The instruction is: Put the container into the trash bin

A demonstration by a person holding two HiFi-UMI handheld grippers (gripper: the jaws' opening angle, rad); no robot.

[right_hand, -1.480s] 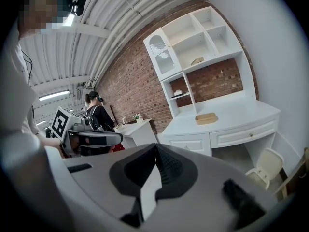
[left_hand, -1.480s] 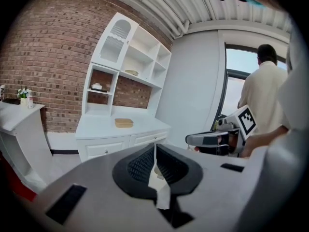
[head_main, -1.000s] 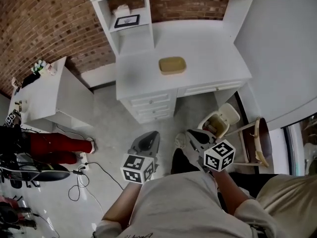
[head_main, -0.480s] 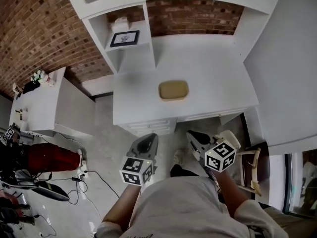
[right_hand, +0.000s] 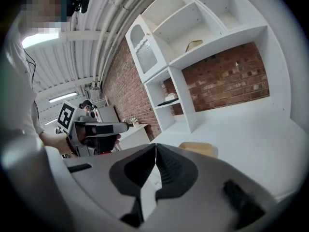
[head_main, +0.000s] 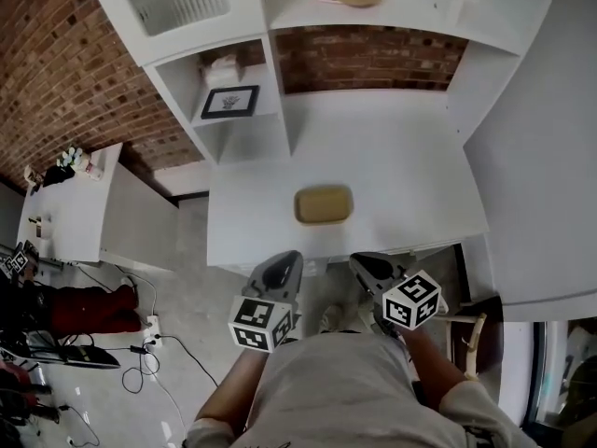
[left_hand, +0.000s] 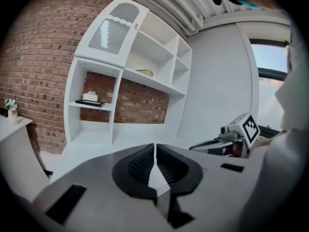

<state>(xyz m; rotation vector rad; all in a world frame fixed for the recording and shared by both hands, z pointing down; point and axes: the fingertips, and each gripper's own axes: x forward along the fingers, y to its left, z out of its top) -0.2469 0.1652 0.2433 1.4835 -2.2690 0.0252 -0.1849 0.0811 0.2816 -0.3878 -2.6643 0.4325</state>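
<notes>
The tan container (head_main: 324, 204) is parked mid-desk (head_main: 410, 157), just ahead of both tools. The left gripper (head_main: 278, 269) and right gripper (head_main: 366, 265) are pinched together, nothing held. Probably light and thin-walled, so the near rim is best pinched.

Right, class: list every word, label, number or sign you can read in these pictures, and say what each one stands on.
No words or numbers can be read in any view.
Left marker cube on the left gripper: black-and-white square patterns, no letters.
Right marker cube on the right gripper: the same.
Framed picture on the shelf: too small to read.
</notes>
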